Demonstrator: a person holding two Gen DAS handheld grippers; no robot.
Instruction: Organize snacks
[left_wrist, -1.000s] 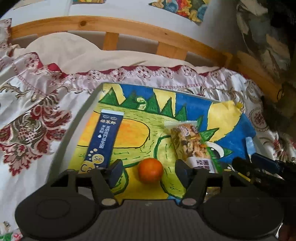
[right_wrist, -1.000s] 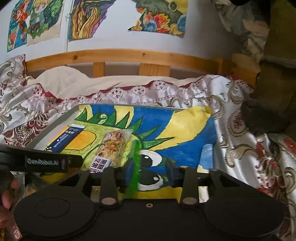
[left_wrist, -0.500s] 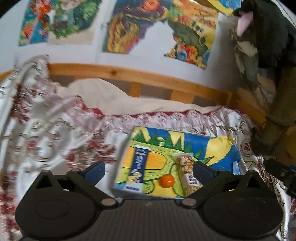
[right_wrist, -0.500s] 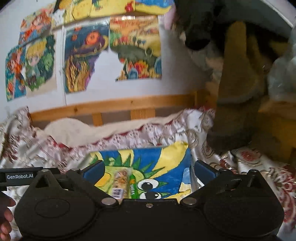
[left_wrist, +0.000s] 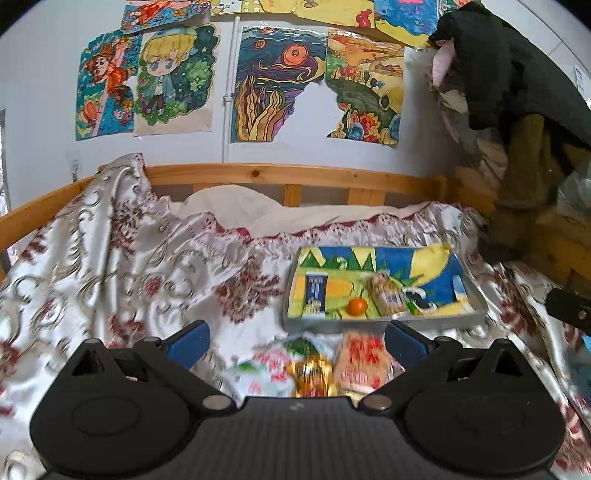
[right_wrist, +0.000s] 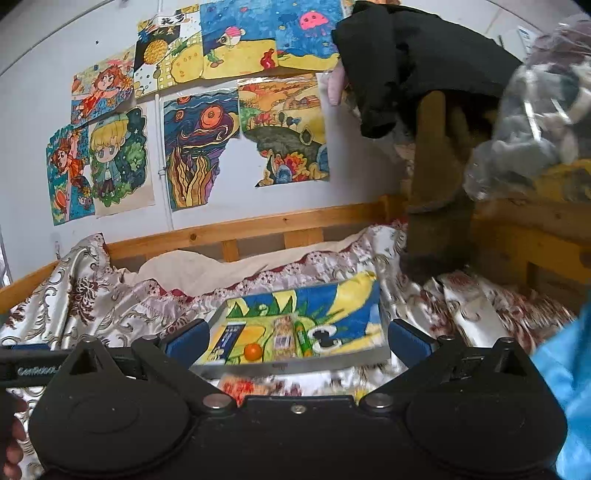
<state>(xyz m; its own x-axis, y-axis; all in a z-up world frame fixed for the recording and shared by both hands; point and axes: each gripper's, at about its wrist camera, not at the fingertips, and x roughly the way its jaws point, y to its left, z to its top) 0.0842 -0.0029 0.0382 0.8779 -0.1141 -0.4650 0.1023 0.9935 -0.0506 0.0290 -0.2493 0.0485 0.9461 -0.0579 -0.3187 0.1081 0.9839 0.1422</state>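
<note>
A grey tray (left_wrist: 380, 324) with a colourful dinosaur picture lies on the bed. It holds a dark blue stick pack (left_wrist: 315, 291), a small orange (left_wrist: 357, 306) and a clear pack of mixed nuts (left_wrist: 388, 295). The right wrist view shows the same tray (right_wrist: 295, 365), the orange (right_wrist: 252, 350), the nut pack (right_wrist: 282, 338) and a green stick (right_wrist: 305, 338). In front of the tray lie a gold packet (left_wrist: 312, 376) and a red-and-white packet (left_wrist: 362, 360). My left gripper (left_wrist: 295, 341) is open and empty above these. My right gripper (right_wrist: 295, 338) is open and empty, back from the tray.
A patterned satin bedspread (left_wrist: 122, 266) covers the bed inside a wooden rail (left_wrist: 288, 175). Drawings hang on the wall (left_wrist: 177, 77). Dark clothes and plush items (right_wrist: 424, 74) pile at the right. The other gripper's black body (left_wrist: 569, 308) is at the right edge.
Both grippers opened wide and pulled back and up from the tray. The left let go of the orange, the right let go of the green stick; both now lie in the tray.
</note>
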